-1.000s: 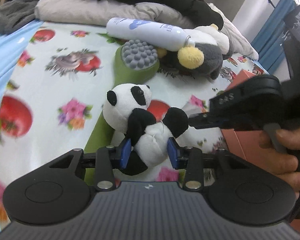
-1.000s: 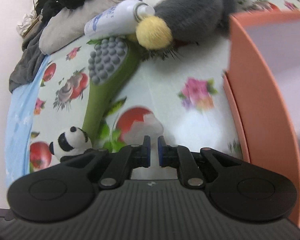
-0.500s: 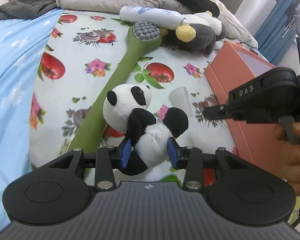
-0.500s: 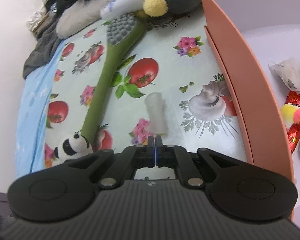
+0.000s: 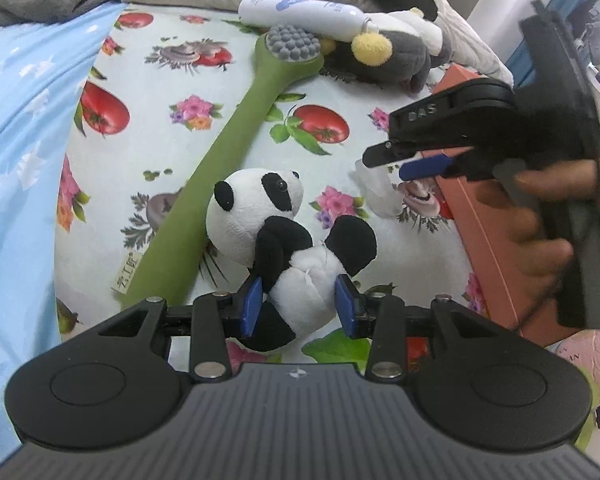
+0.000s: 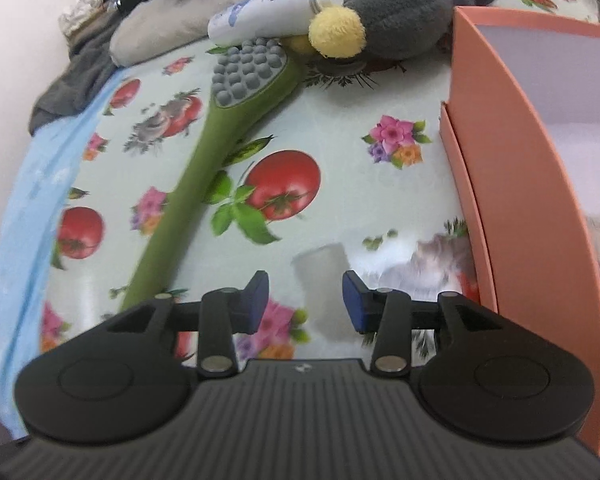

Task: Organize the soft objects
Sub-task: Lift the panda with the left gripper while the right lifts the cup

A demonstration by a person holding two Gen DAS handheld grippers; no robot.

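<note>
Left tongs (image 5: 298, 304) pinch panda plush (image 5: 284, 248) – black-white, white belly squeezed

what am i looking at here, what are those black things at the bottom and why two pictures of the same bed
The black things are two-finger tools that a person holds, one in each hand. Each carries a wide-angle camera that looks forward along its fingers, so you get one picture per tool.

In the left camera's picture, the left hand-held gripper has its blue pads closed on a small panda plush. The other tool shows at that picture's right edge, with the person's hand on it.

In the right camera's picture, the right hand-held gripper is open and holds nothing; a pale, blurry cup-like thing lies on the sheet just ahead of it.

On the tomato-print sheet lie a long green massage stick, a white bottle and a grey plush. The orange box stands on the right.
</note>
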